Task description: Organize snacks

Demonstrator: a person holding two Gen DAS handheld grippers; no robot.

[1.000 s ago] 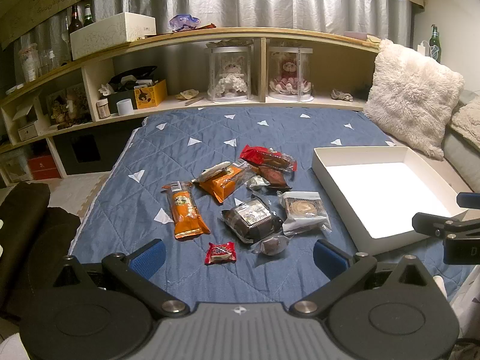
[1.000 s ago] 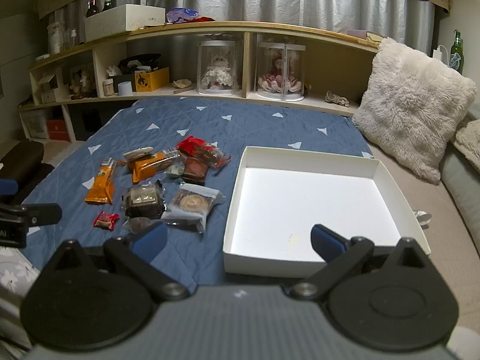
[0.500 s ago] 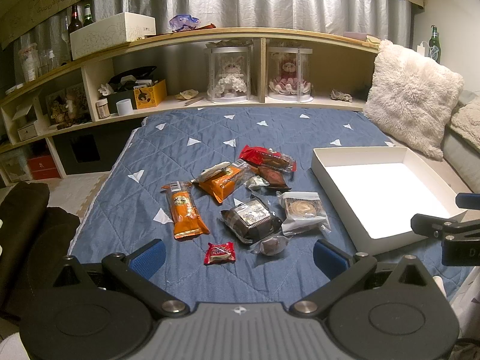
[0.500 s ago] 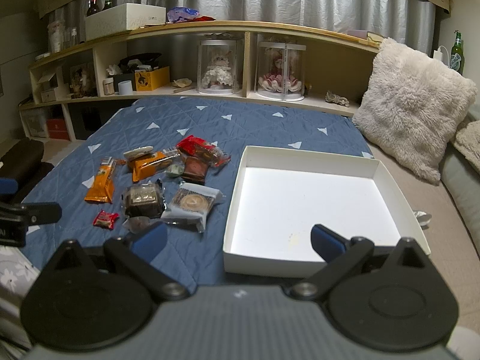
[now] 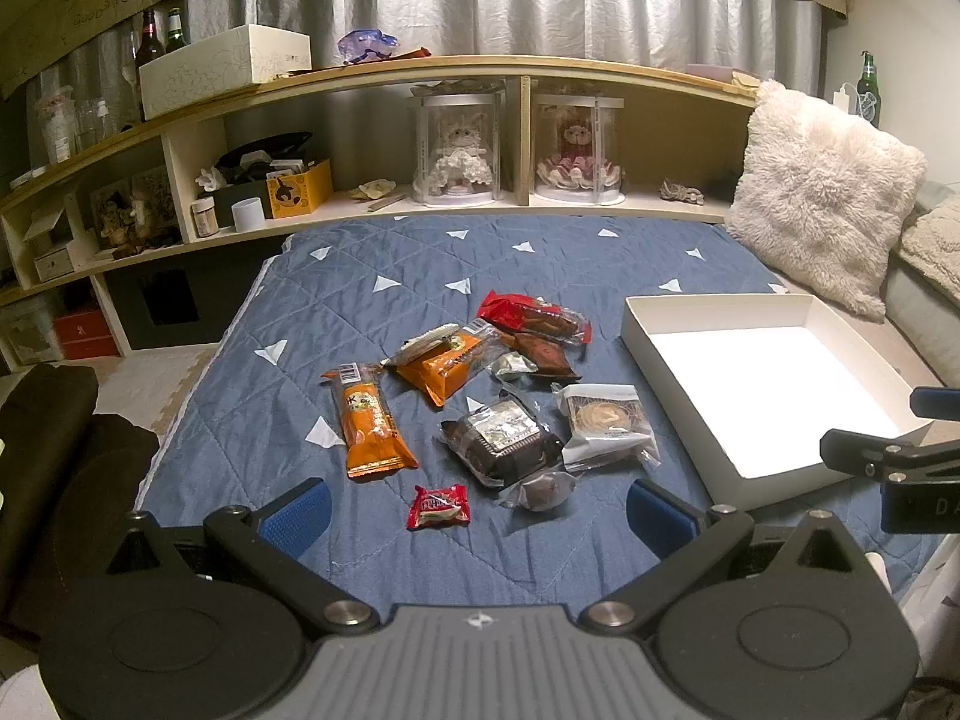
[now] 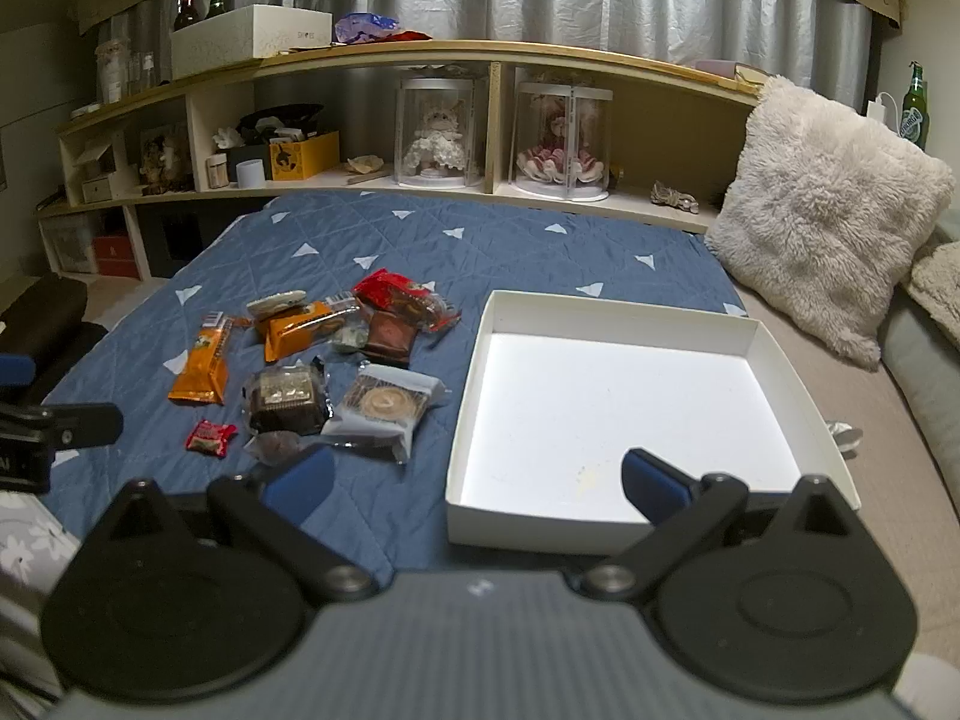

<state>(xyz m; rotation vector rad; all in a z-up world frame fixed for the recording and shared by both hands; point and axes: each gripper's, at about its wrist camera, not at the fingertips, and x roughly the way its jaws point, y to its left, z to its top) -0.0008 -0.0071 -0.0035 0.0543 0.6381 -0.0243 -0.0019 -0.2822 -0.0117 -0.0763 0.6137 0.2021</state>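
Hovering: left gripper (image 5: 477, 507), right gripper (image 6: 474, 477), jaws spread, empty.
Snacks: wrapped packets (image 5: 486, 396) mid-bed, ungathered.
Destination: shallow white cardboard box (image 6: 774, 354), bed's right edge.

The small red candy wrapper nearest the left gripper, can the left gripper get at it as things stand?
Probably yes. The small red candy wrapper lies alone on the blue quilt, just ahead of the left gripper, whose jaws stand wide open and empty. Nothing lies between them; the round dark snack sits slightly apart.
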